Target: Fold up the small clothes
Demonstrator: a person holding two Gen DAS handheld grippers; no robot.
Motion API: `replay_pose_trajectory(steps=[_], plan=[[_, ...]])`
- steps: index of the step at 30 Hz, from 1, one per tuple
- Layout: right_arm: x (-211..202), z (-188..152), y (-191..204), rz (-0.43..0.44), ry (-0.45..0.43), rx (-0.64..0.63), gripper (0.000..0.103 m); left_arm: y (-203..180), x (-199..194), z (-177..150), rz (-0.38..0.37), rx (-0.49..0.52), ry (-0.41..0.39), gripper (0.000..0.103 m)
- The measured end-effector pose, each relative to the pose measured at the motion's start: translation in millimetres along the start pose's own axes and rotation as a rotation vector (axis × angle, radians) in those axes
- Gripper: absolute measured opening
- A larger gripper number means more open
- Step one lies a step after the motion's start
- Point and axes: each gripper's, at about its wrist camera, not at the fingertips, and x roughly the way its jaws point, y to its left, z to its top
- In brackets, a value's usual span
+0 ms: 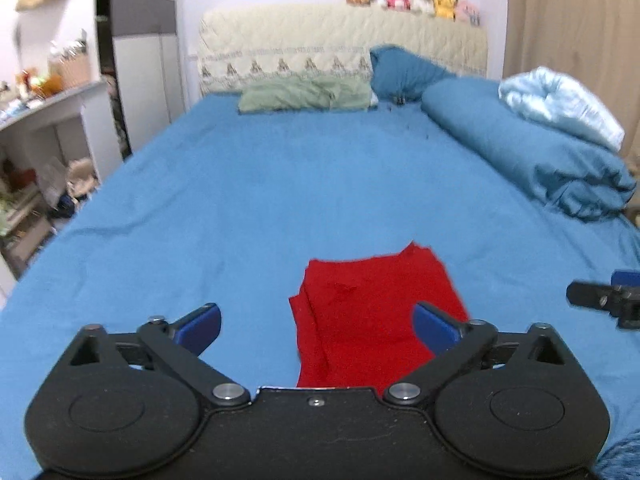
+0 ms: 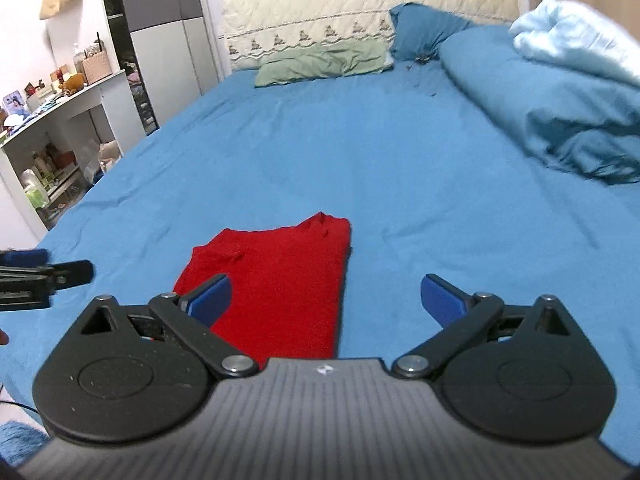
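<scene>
Both tools spread wide, nothing between the pads. Your left tool [image 1: 316,330] hangs above the near end of the red garment [image 1: 376,316]; your right tool [image 2: 326,300] hangs just to the other side, its left finger over the cloth, its right finger over bare sheet. Each tool shows at the edge of the other's view, so the two sit near one another, one to each side of the piece.

Red garment lies flat on the blue bed sheet [image 1: 240,200], toward the near end of the bed, already gathered into a rough rectangle. Layered edges show along its left side in the left wrist view; one far corner peaks up slightly. Well apart from the rolled blue duvet [image 1: 532,148] and the green pillow [image 1: 304,96] at the headboard.

Handling, as a judgement: thin knit or jersey, light, limp, no stiffness at all. It will sag and drape the moment you lift it, and stacked layers may slide apart. Not fragile, not slippery against the rubbery pads.

Where to take hold: pinch at the two near corners, one tool each, catching every layer in the bite. Grab only the top layer and the fold opens. Keep the lift low and even so the far edge stays put on the sheet.
</scene>
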Motion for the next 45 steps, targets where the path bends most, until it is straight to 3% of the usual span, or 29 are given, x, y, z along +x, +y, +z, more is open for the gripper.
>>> replay_pose_trajectory(steps=[6,13,24,45], plan=[[-74,-16,25,-0.086,0.026,-0.067,0.103,-7,-63,-20,0.034,0.002,0.006,0.103],[-117,-51,32,-0.098,0.076,-0.044,0.103,-12,-87,-63,0.059,0.014,0.071,0.103],[-115,-98,32,-0.131,0.171,-0.026,0.103,-22,-97,-89,0.071,0.028,0.094,0.103],[-120,-97,29,-0.126,0.173,-0.035,0.103,-21,-105,-89,0.073,0.002,0.065,0.103]])
